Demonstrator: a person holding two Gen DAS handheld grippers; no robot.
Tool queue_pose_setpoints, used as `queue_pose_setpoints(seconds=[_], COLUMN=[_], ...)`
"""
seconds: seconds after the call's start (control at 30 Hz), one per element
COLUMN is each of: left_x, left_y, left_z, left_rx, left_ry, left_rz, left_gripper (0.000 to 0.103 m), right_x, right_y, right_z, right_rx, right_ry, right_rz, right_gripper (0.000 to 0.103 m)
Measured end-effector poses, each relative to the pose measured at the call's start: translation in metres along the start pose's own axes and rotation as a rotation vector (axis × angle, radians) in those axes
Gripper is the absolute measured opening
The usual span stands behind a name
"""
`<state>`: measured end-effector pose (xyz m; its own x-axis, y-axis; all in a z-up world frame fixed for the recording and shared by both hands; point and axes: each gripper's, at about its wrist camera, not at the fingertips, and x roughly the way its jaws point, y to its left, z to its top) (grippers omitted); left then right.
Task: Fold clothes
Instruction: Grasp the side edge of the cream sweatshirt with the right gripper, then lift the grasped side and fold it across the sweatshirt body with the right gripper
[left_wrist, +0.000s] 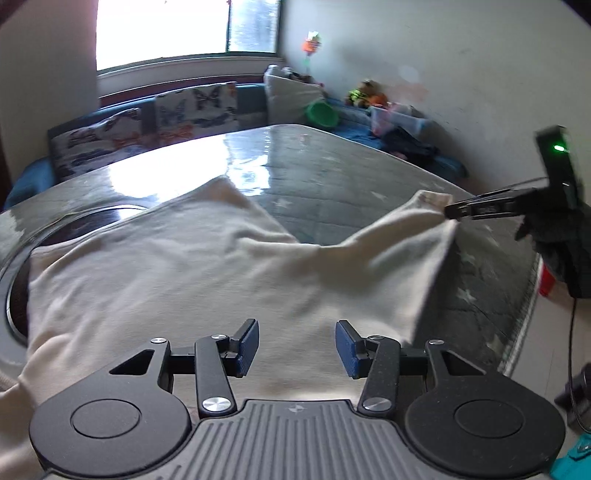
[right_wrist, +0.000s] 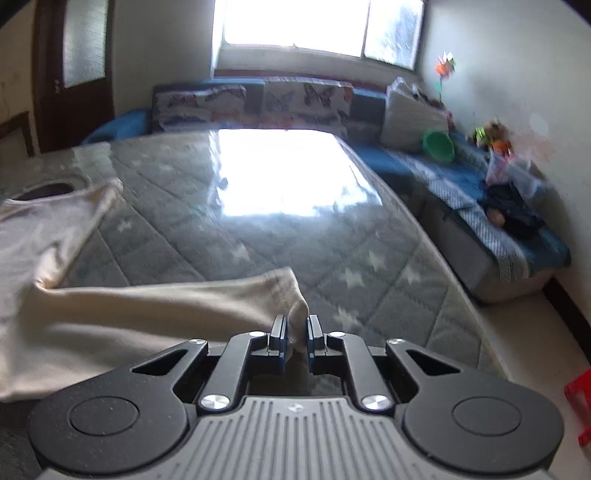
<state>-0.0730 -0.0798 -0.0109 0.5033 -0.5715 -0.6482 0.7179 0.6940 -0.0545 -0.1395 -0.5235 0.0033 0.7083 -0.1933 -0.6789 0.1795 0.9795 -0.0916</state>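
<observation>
Nearest the left gripper (left_wrist: 297, 349), its blue pads stand wide apart with nothing between them, poised over the near body of the cream garment (left_wrist: 177, 269), which lies spread on the quilted, plastic-covered mattress (left_wrist: 332, 177); the cloth runs away from these jaws toward the dark neck opening at the far left. Farther out to the right, the right gripper (right_wrist: 296, 328) is pinched onto the sleeve end (right_wrist: 284, 291), lifted and stretched sideways from the body; so, I judge, the fold turns on carrying that sleeve leftward across the body, and the right gripper is the one placed to do it.
</observation>
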Motion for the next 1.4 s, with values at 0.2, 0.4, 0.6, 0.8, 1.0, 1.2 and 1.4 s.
queue_pose_setpoints(seconds=[0.2,0.4,0.6,0.8,1.0,1.2,1.4], left_x=[-0.002,0.005,0.007,0.011,0.014,0.016,0.012], left_y=[-0.01,-0.025,-0.034,-0.037,-0.041,-0.037,-0.033], left_z=[0.003,0.003,-0.003,-0.007,-0.01,-0.009,-0.007], left_rx=[0.044,0.078,0.089,0.081,0.097,0.083,0.063], left_ry=[-0.014,-0.021,-0.015,-0.009,-0.004,-0.004,-0.017], left_rz=[-0.036,-0.104,-0.157,-0.2,-0.236,-0.25,-0.232], left_gripper=[0.048,0.045,0.045,0.045,0.045,0.046,0.047], right_x=[-0.005,-0.007,-0.007,0.021,0.037,0.046,0.033], right_y=[0.015,0.063,0.111,0.16,0.16,0.161,0.139], right_z=[0.015,0.039,0.062,0.058,0.066,0.073,0.08], right_rx=[-0.055,-0.167,-0.281,-0.42,-0.401,-0.387,-0.339], right_ry=[-0.021,-0.04,-0.056,0.006,0.018,0.016,-0.02], right_rz=[0.042,0.222,0.397,0.453,0.416,0.402,0.376], right_gripper=[0.033,0.045,0.049,0.05,0.057,0.057,0.057])
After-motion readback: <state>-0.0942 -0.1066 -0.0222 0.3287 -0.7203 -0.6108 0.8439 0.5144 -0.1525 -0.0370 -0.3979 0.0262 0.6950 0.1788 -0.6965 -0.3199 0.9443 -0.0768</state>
